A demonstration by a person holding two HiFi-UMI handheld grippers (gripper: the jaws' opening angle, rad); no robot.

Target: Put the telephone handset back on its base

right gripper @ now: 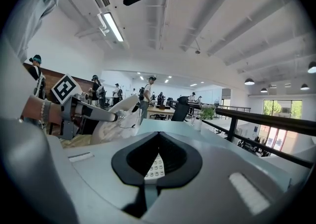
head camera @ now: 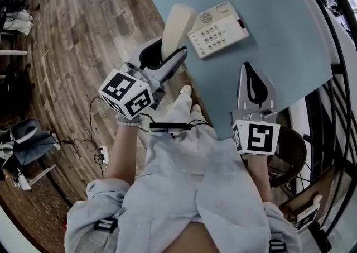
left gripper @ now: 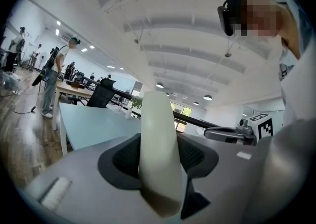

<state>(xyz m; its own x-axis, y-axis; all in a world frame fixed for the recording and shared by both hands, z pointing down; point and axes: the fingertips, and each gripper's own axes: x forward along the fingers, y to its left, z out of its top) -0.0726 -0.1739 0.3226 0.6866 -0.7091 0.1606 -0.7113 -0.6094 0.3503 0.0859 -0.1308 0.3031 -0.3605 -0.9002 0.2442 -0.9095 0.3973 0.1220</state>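
The cream-coloured plastic telephone handset (head camera: 177, 25) is off its base, gripped near its lower end by the left tool (head camera: 166, 51). In the left gripper view the handset (left gripper: 158, 149) stands upright between the two grey jaws, which are clenched against its sides. In the head view it rises over the near left edge of the table, leaning slightly to the right, its upper end just beside the left end of the base without clearly touching it.

The cream, box-shaped telephone base (head camera: 217, 29) lies flat on the pale blue-grey table (head camera: 279, 51), its keypad facing up and its speaker grille towards the far end.

The right tool (head camera: 249, 67) hovers over the table's near edge, well to the right of the handset and nearer the person than the base. Its jaws are closed tip to tip with nothing between them; in the right gripper view the base's keypad (right gripper: 155, 164) shows through the dark opening behind the tips.

Brown wooden plank floor (head camera: 72, 39) lies to the table's left.
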